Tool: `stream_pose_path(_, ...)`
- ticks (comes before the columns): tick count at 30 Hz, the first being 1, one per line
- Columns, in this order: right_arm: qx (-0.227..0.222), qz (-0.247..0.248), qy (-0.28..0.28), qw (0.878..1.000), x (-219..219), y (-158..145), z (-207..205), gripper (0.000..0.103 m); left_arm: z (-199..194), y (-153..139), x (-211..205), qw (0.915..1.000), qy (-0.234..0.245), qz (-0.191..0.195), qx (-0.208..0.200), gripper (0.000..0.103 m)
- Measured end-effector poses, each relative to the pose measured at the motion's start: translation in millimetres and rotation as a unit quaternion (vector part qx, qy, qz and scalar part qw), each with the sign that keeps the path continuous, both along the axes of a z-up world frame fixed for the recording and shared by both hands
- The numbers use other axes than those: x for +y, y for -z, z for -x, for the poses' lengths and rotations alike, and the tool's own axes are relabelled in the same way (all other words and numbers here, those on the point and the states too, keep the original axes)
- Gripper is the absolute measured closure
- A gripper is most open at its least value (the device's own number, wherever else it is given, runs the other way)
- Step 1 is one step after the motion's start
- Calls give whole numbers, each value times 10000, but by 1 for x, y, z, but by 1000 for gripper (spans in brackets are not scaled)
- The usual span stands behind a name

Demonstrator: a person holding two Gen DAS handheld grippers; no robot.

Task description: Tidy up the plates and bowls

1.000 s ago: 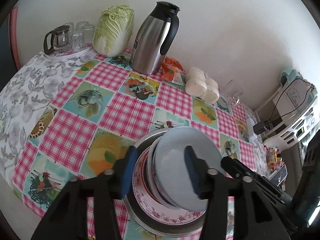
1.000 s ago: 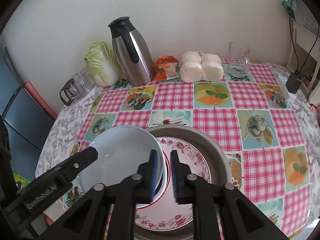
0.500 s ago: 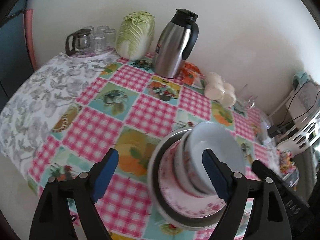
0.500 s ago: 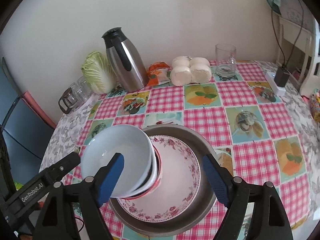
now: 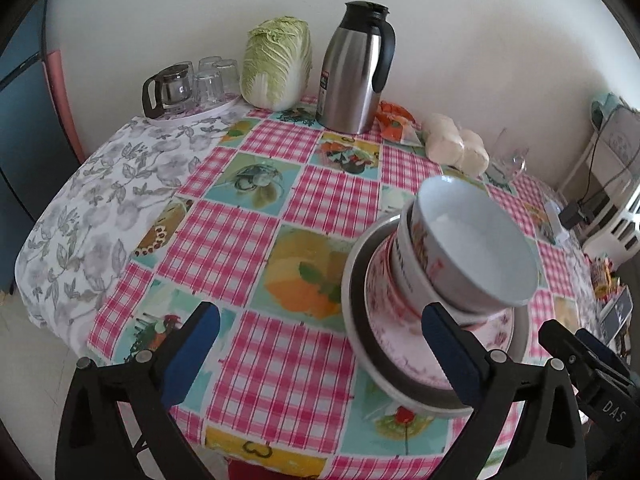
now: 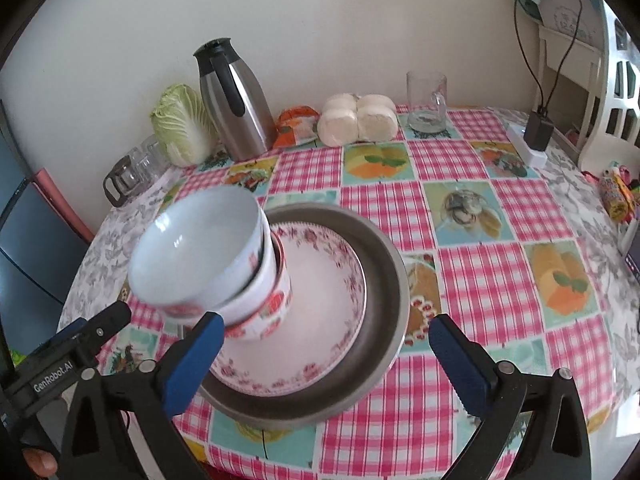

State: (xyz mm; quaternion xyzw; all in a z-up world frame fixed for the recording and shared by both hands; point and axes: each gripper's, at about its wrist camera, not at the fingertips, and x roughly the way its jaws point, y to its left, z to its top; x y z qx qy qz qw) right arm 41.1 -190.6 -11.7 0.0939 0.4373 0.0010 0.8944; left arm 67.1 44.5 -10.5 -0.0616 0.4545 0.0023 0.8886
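A stack of nested white bowls [image 5: 472, 248] [image 6: 208, 256] with red patterns stands on a floral pink-rimmed plate [image 6: 320, 312] [image 5: 384, 320], which lies in a wide metal basin [image 6: 384, 280] [image 5: 356, 320] near the table's front edge. The bowls sit off-centre, on the plate's left side in the right wrist view. My left gripper [image 5: 316, 356] is open and empty, above the table just left of the basin. My right gripper [image 6: 324, 364] is open and empty, above the basin's near rim.
At the back of the checked tablecloth stand a steel thermos [image 5: 354, 68] [image 6: 234, 100], a cabbage [image 5: 276, 62], a tray with a glass pot and glasses [image 5: 188, 88], white buns [image 6: 358, 120], an orange packet [image 6: 296, 124] and a glass mug [image 6: 426, 102]. A white shelf [image 6: 600, 60] stands right.
Both grippers opened and let go of the top bowl, then drew back and up from the stack. The bowl now rests nested on the stack.
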Motion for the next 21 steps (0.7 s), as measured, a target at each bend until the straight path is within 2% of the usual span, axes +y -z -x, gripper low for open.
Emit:
stream_pose_path(9, 186, 166, -11, 9997, 4, 18, 21, 0, 21, 2, -1, 9993, 11, -329, -153, 2)
stream_pose_path(13, 218, 194, 24, 9996, 2, 22, 28, 0, 26, 4, -2, 9995, 52, -294, -80, 2)
stream_pose_path(21, 267, 256, 120, 9992, -4, 28, 38, 0, 30, 16, -13, 9970, 165, -749, 117, 2)
